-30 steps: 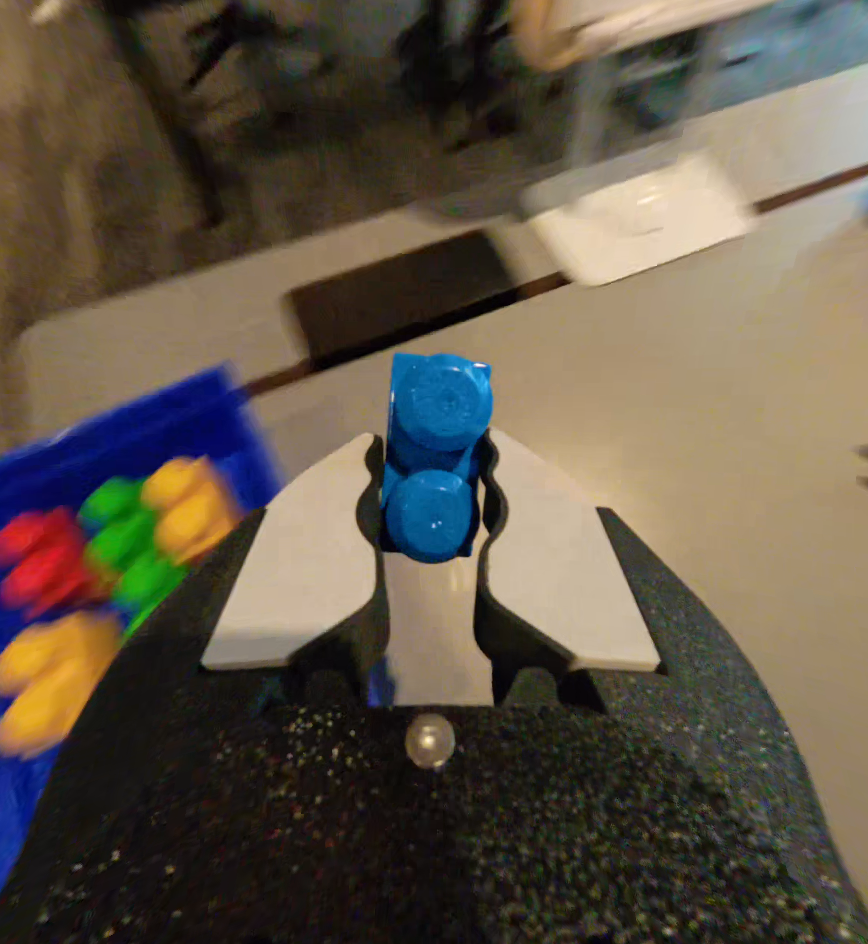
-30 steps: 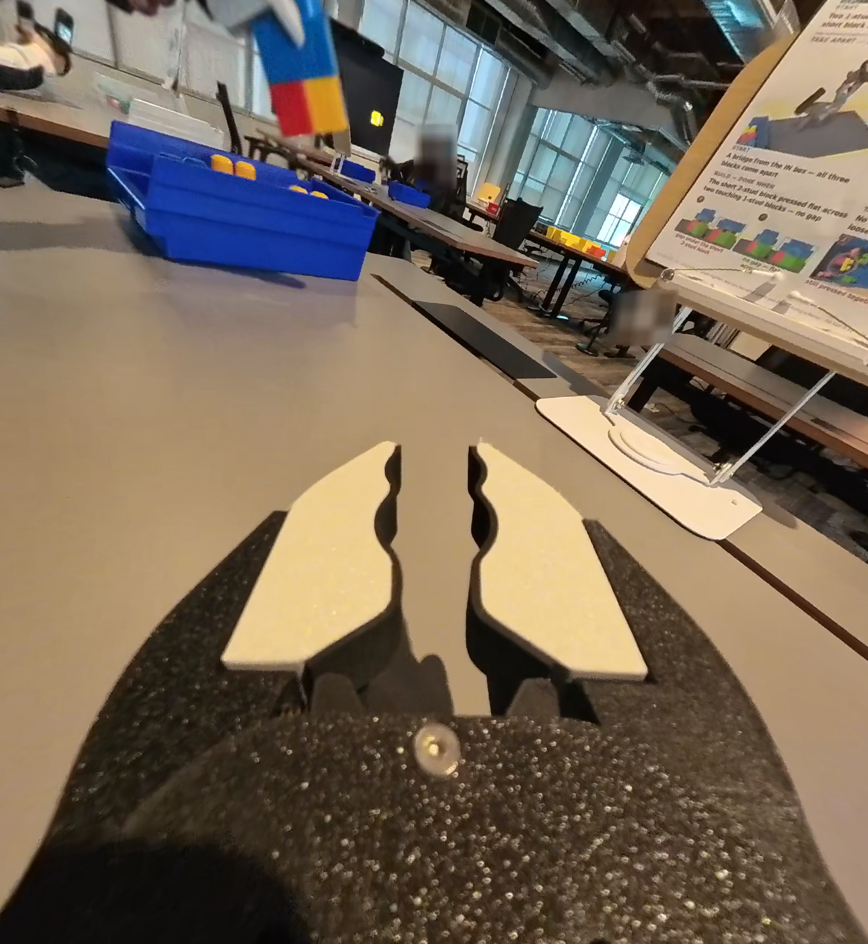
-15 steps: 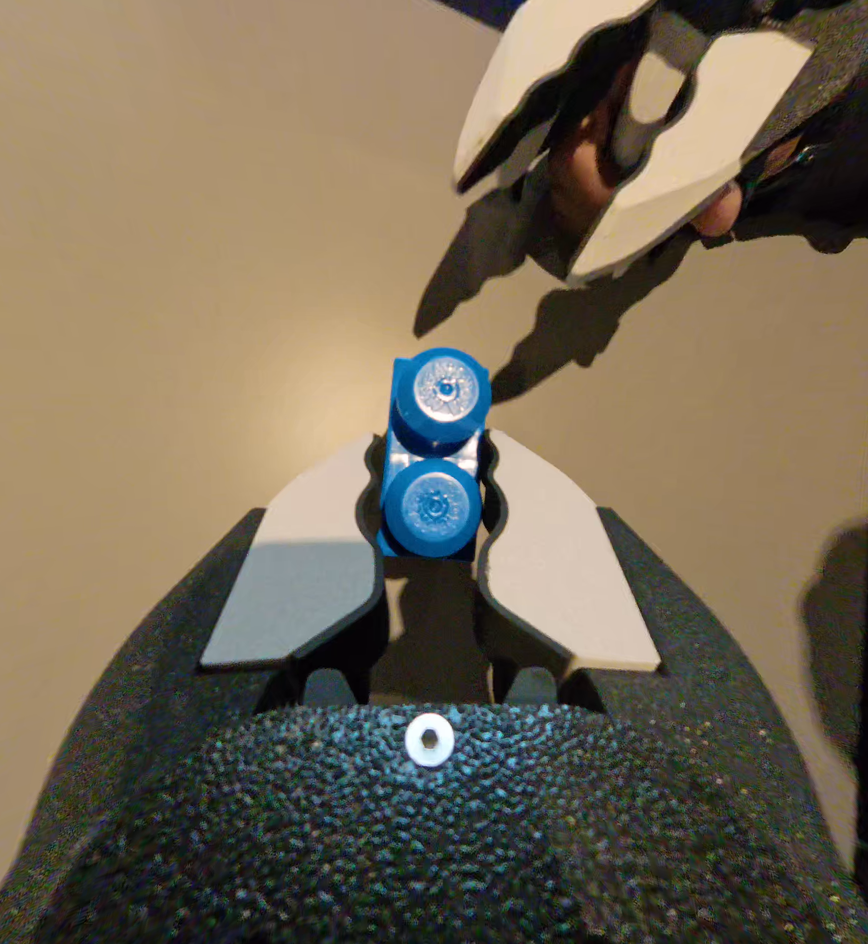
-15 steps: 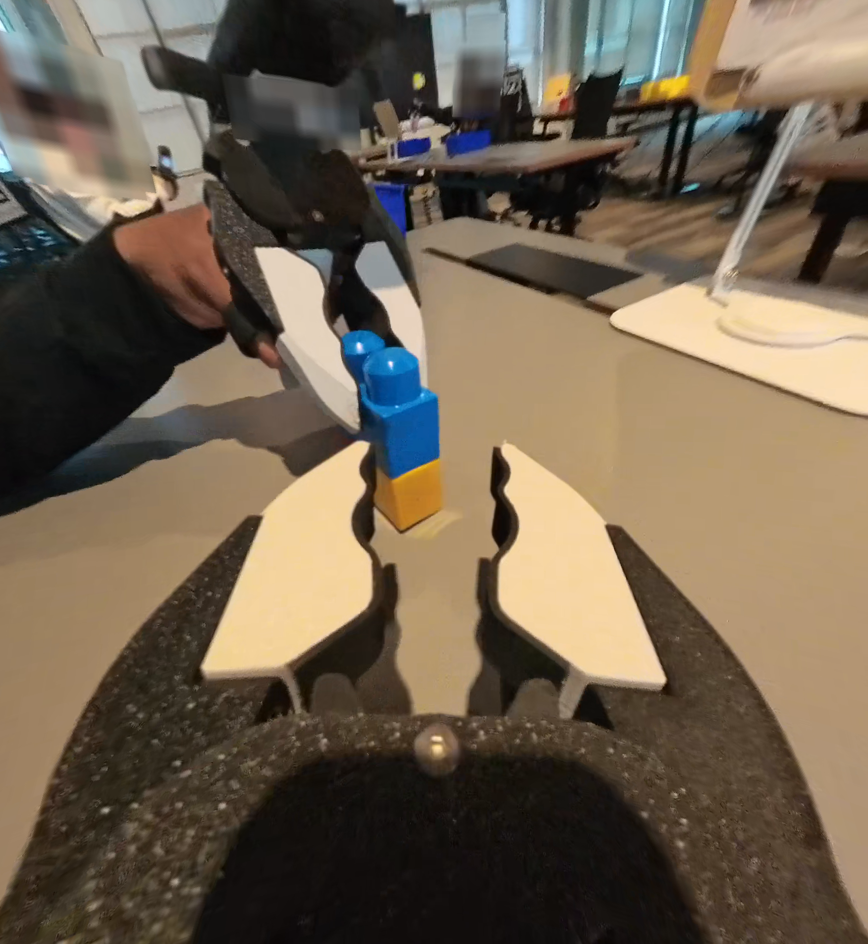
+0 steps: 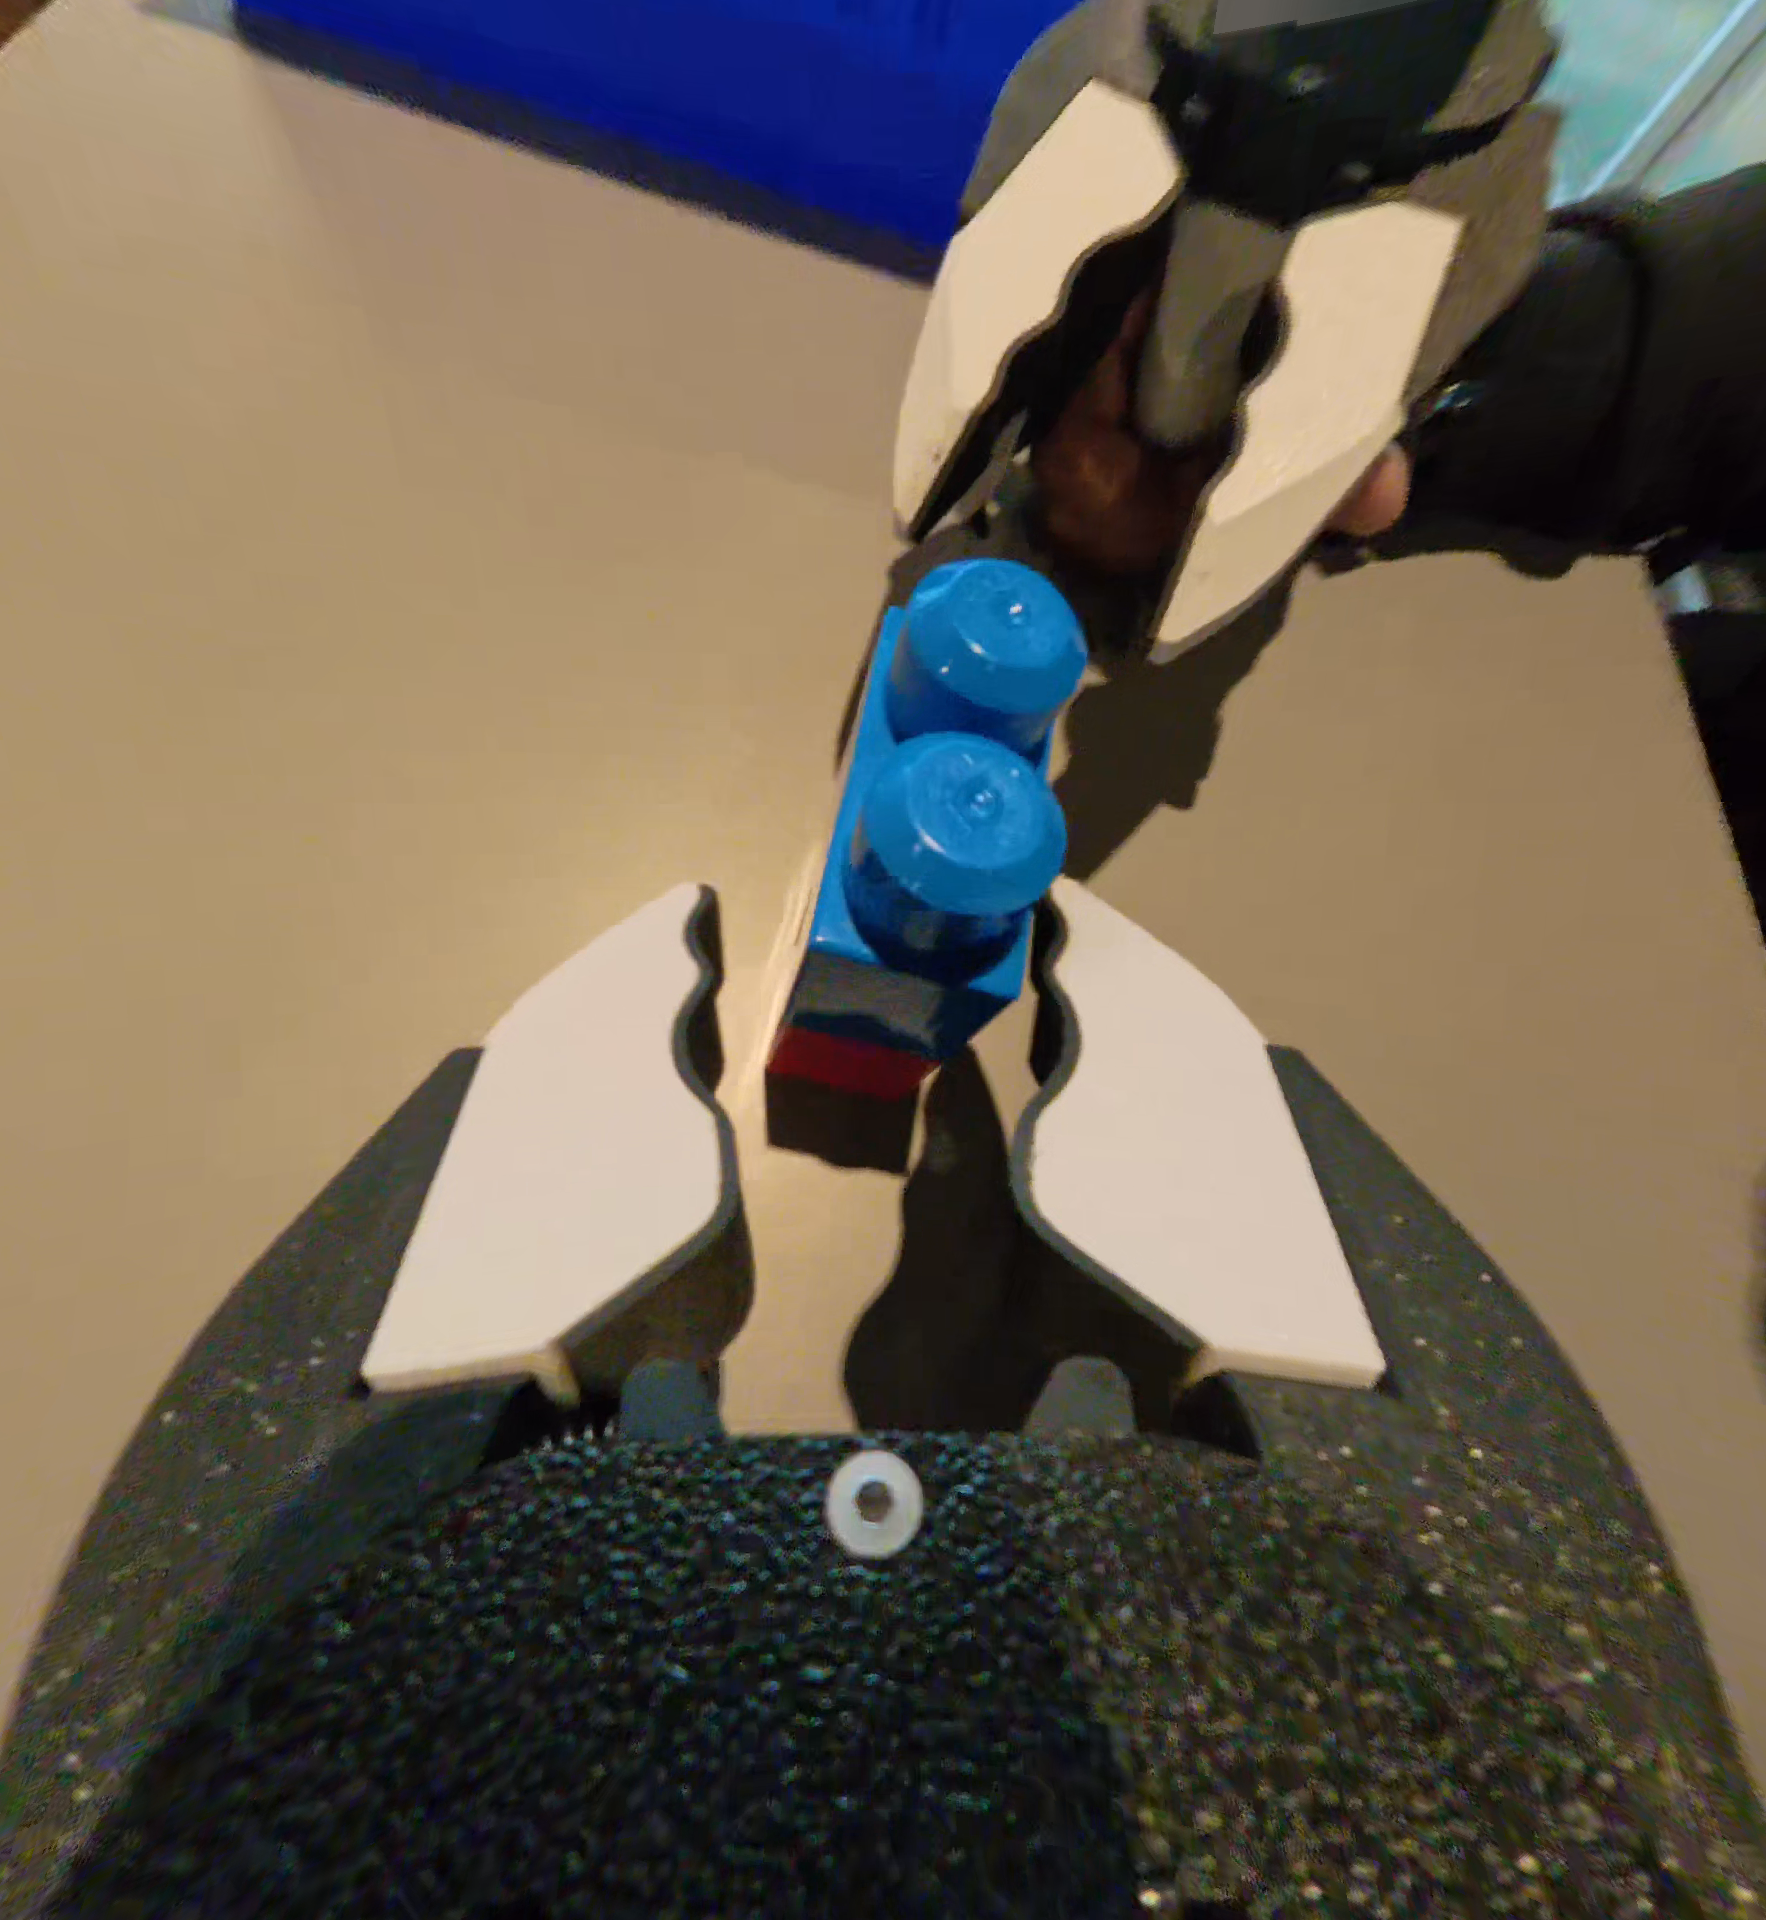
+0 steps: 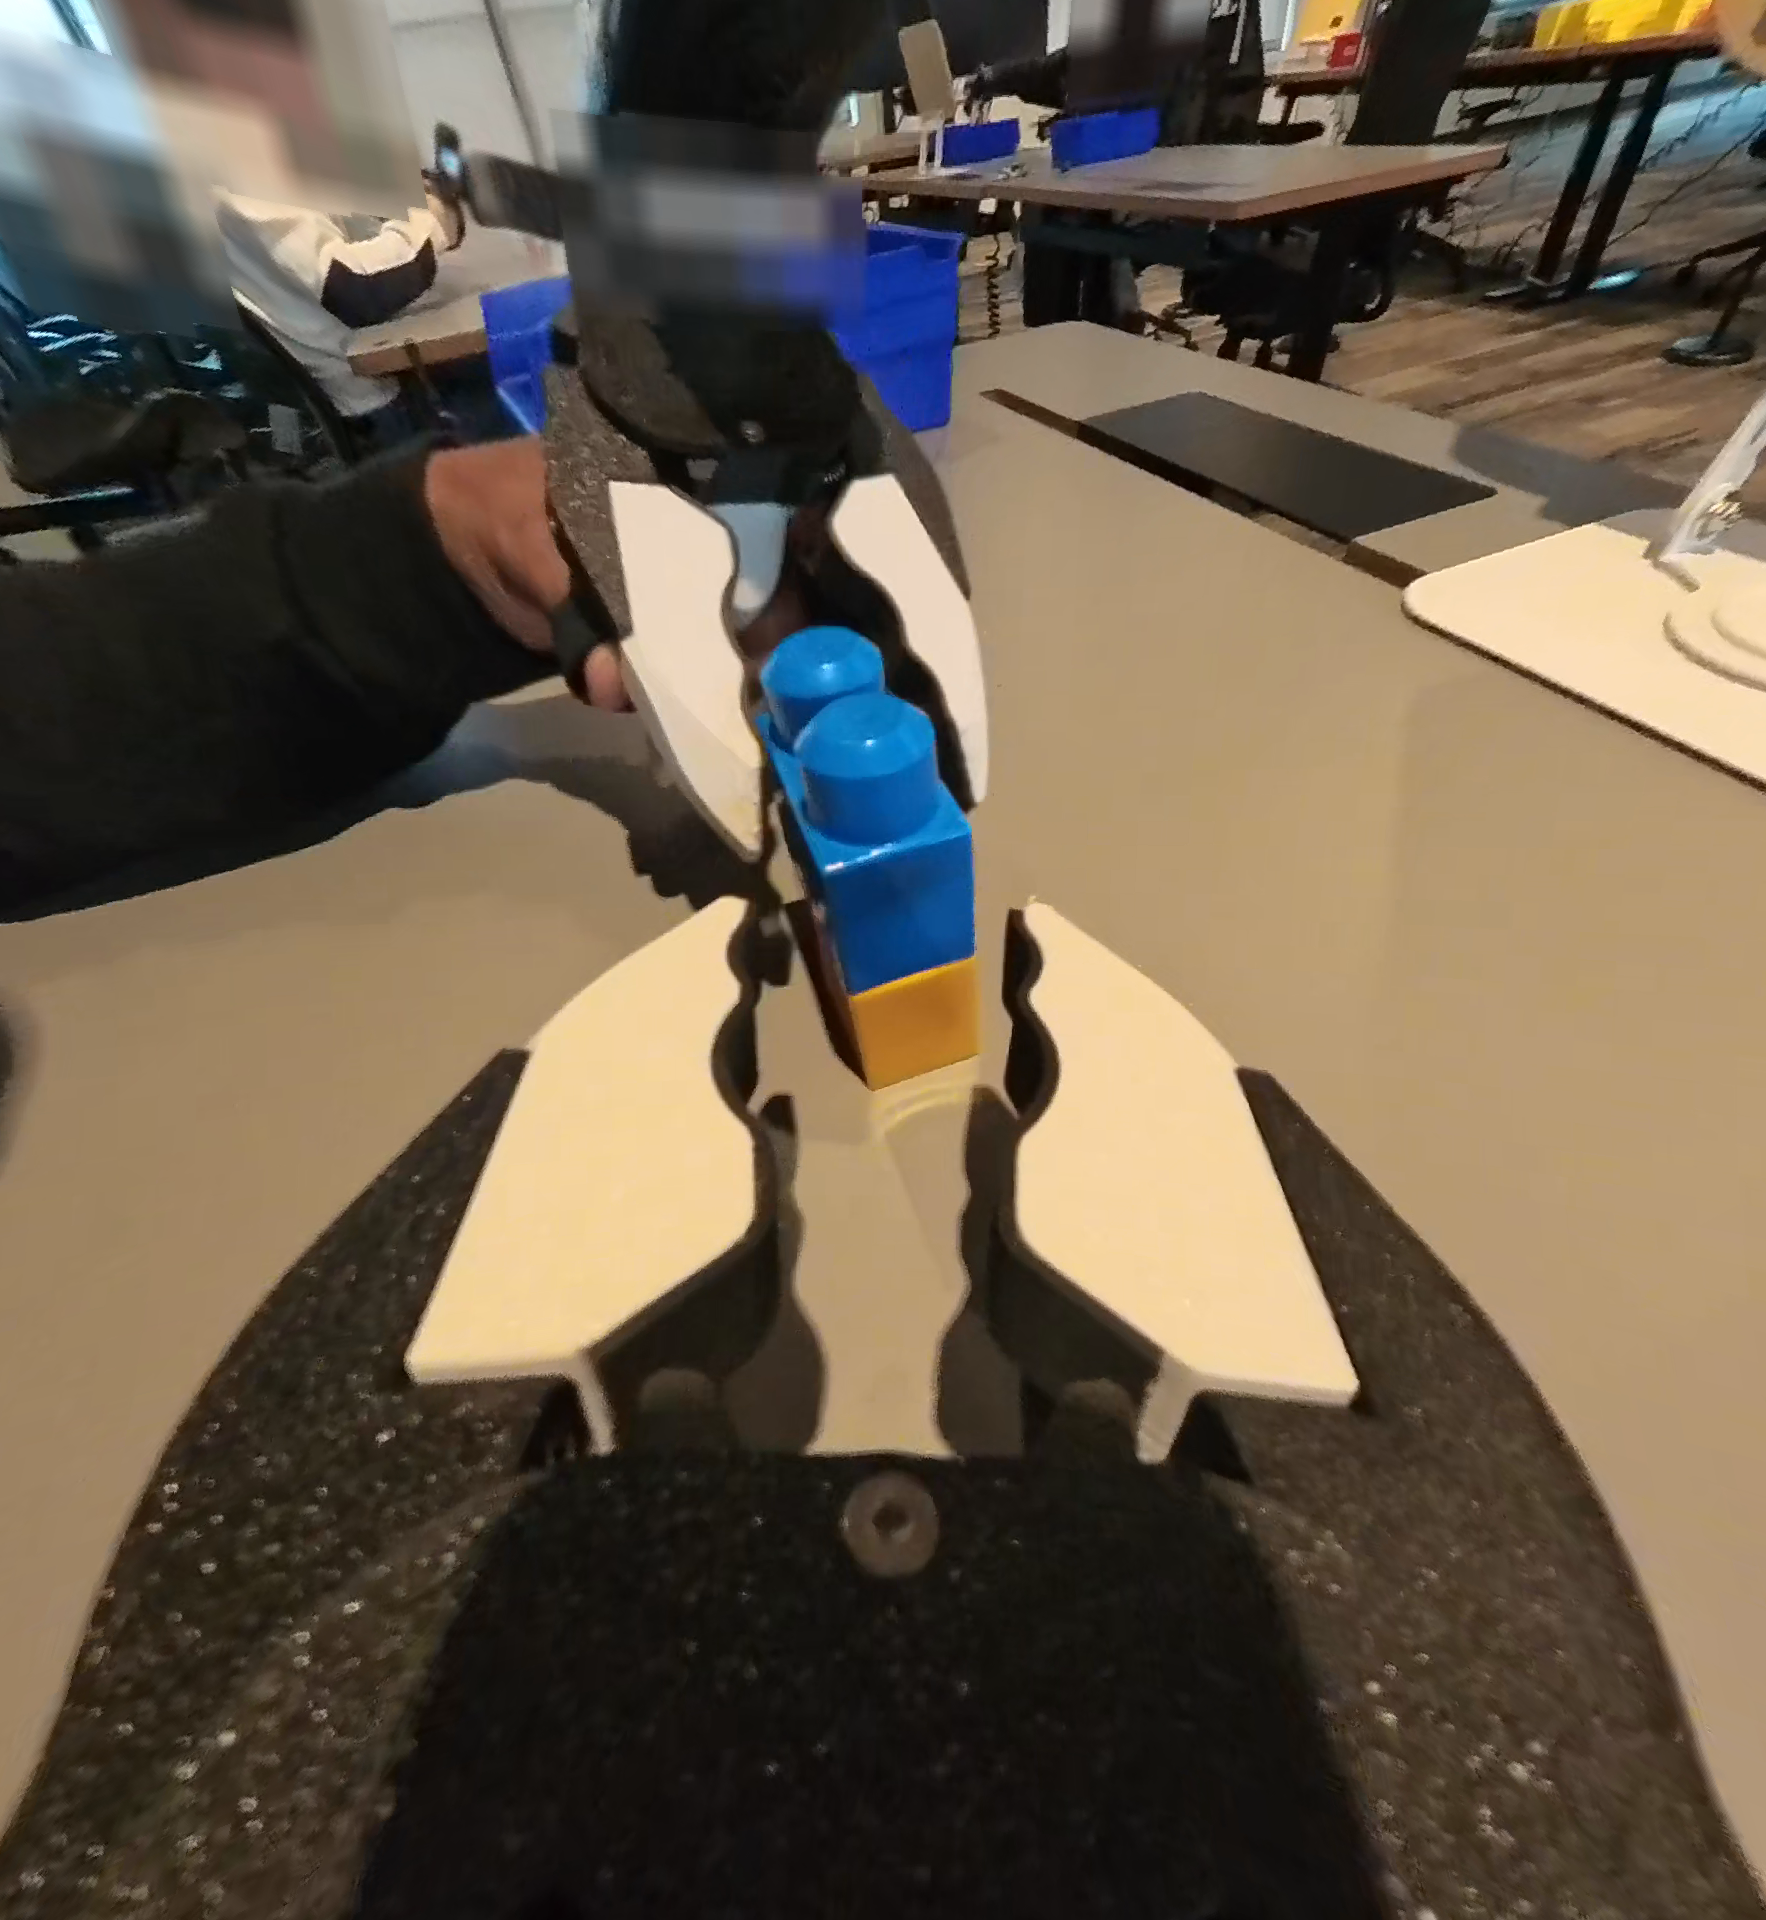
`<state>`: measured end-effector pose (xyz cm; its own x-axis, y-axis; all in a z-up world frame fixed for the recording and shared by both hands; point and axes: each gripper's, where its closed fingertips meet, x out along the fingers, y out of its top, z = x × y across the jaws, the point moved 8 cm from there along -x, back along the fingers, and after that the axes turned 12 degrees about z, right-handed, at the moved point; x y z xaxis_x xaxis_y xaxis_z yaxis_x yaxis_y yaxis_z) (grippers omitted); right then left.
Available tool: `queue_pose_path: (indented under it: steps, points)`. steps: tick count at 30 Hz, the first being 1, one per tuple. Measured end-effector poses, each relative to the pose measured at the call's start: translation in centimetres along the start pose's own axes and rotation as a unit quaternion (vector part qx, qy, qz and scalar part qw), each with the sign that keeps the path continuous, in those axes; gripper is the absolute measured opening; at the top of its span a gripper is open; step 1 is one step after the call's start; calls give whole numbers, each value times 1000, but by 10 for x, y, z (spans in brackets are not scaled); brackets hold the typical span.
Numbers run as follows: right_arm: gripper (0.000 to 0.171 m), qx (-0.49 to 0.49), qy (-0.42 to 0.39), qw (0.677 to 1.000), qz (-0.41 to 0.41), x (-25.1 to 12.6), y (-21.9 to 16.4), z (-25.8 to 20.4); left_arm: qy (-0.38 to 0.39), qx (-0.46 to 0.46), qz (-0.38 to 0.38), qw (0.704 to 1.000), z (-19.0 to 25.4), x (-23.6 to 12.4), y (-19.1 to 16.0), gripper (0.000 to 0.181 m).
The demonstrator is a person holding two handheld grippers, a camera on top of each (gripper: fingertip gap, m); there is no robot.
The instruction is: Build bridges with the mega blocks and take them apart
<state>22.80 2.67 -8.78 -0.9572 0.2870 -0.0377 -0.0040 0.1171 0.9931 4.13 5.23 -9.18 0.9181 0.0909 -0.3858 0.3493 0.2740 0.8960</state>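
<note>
The bridge stands on the grey table [image 6: 1274,935]: a blue block [image 6: 884,862] across a yellow block [image 6: 915,1023] and a red block [image 5: 843,1060]; the left gripper [image 5: 874,935] has its jaws apart around the blue block's near end (not gripping); the right gripper [image 6: 874,961], at 12 o'clock in the left view, is likewise spread, flanking the yellow block; a blue bin [image 5: 650,94] lies at 11 o'clock.

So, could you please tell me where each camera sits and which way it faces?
Left wrist view: on the left gripper, tilted steeply down at the table; its open jaws flank the blue block, the right gripper facing it.
Right wrist view: on the right gripper, low, looking across the table at the left hand and sleeve; its open jaws flank the yellow block.
Shared: blue block, table, both grippers.
</note>
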Motion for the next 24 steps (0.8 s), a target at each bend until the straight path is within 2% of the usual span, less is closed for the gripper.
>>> queue_pose_path:
  steps: [2, 3, 9, 14, 19, 22, 24]
  points:
    - [46, 16, 22, 1000, -14, 5, -1, 2, -20, -11, 16, 1000, -3, 6, -5, 53]
    - [47, 22, 32, 999, -23, 8, -2, 3, -31, -15, 24, 999, -4, 9, -7, 44]
    - [55, 31, 38, 999, -1, 22, 3, 19, -24, -36, 72, 996, -10, 6, -6, 41]
    - [63, 95, 97, 991, -12, 38, 2, 34, -11, -73, 172, 982, -19, -13, 0, 40]
    - [54, 42, 72, 996, -18, 38, 2, 26, -56, -99, 219, 969, -20, -19, 2, 40]
    - [50, 41, 66, 997, -20, 38, 2, 26, -70, -103, 204, 971, -19, -14, 2, 40]
    - [40, 48, 67, 996, -26, 38, 1, 27, -75, -98, 197, 973, -17, -10, 3, 40]
